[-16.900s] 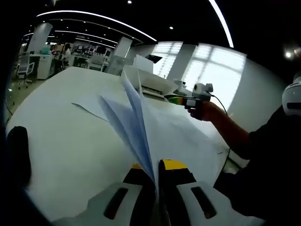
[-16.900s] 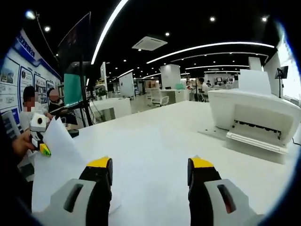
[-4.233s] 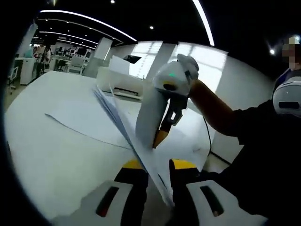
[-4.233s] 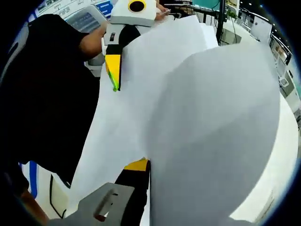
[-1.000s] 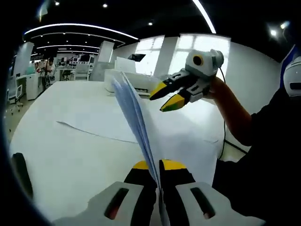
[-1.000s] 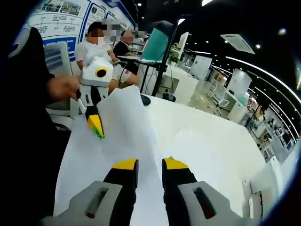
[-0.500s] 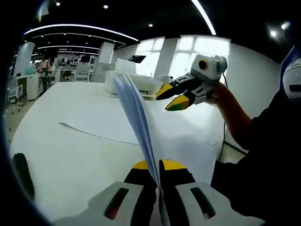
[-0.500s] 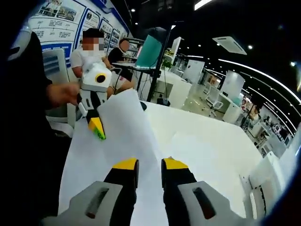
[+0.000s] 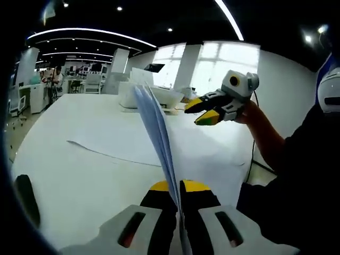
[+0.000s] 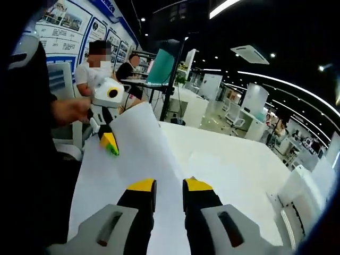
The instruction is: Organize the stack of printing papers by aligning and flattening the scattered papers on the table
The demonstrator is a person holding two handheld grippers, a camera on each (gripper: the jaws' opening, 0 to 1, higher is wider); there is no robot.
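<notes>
My left gripper is shut on a stack of white printing papers. The stack stands edge-on and rises from between the jaws over the white table. In the right gripper view the same stack stands upright, with the left gripper clamped on its left edge. My right gripper hovers over flat sheets, its jaws a narrow gap apart with nothing between them. A hand holds the right gripper in the air to the right of the stack, apart from it.
A loose sheet lies flat on the table with a lifted edge. A white printer stands at the far side, also at the right edge. Seated people and a monitor are behind the table's end. A dark sleeve is at right.
The right gripper has drifted a little to the right, away from the upright stack. The left gripper keeps its hold on the papers.
</notes>
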